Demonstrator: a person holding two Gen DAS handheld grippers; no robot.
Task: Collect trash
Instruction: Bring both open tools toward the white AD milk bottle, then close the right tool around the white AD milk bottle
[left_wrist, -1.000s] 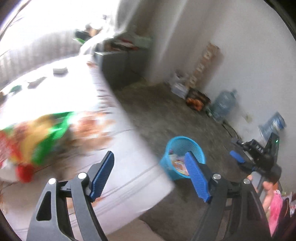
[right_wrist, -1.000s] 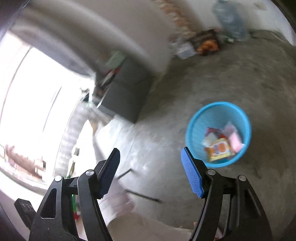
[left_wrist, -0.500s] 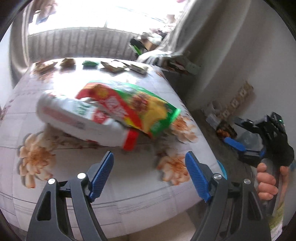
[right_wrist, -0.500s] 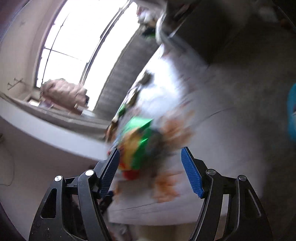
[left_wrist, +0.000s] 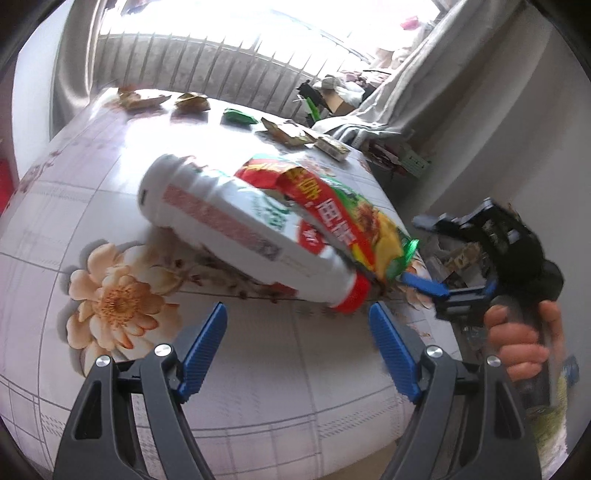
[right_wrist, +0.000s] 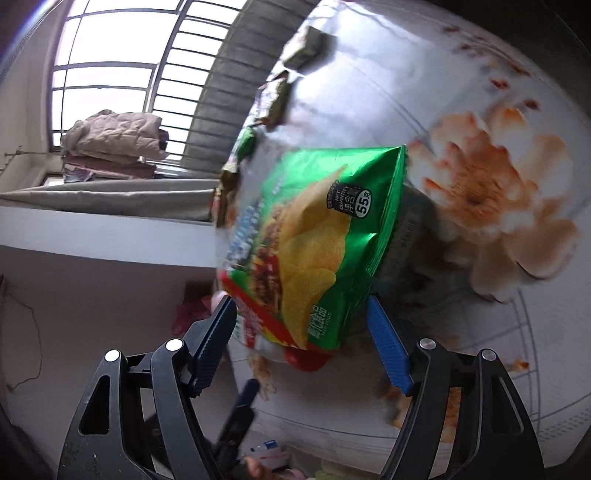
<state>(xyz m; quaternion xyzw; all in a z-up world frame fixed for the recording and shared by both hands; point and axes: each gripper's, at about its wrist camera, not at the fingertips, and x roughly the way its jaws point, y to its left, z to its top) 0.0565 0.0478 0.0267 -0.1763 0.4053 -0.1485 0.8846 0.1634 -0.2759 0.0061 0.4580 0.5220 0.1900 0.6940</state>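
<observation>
The right gripper (right_wrist: 301, 321), jaws just opening, points downward at the green crisp bag (right_wrist: 314, 236) marked "55"; the left gripper (left_wrist: 297, 328) hovers spread below the white red-capped plastic bottle (left_wrist: 236, 229).

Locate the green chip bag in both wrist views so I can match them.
Left wrist: chip bag right of centre, draped over the white bottle.
Right wrist: chip bag centre, just above the open fingers.
Shared landmark: the bottle's red cap, peeking out under the bag.
</observation>
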